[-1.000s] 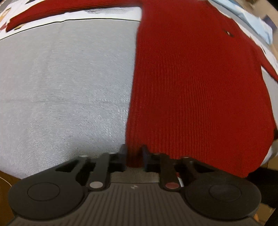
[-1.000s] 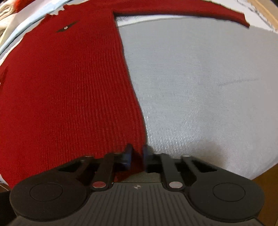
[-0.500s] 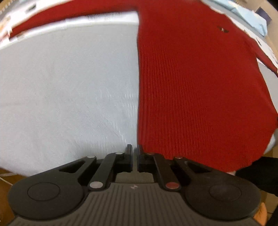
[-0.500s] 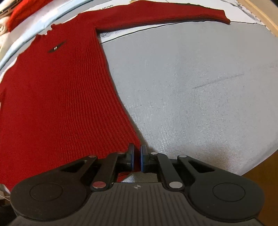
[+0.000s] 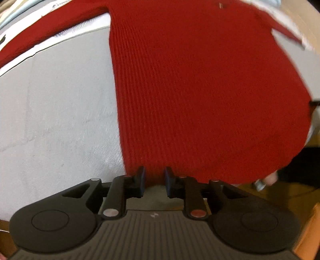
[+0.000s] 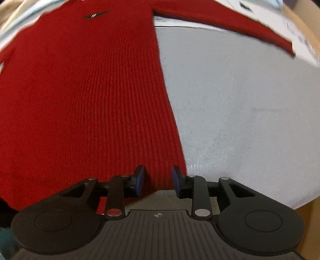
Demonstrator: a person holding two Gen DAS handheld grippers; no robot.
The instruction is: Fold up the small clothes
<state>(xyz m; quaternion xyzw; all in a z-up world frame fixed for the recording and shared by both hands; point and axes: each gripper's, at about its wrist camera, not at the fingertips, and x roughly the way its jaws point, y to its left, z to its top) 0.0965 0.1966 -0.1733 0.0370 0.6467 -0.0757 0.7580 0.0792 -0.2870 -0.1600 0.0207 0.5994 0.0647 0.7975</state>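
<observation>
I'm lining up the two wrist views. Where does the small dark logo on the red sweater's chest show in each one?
Left wrist view: the logo sits at the very top edge, right of centre, blurred.
Right wrist view: the logo sits near the top, left of centre, a thin dark dash.
Shared landmark: the red sweater lying flat on the grey cloth surface, its hem at the fingertips in both views.

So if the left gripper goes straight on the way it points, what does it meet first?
Most likely the bottom edge of the red sweater, lying between the left gripper fingers; nothing stands in between.
</observation>
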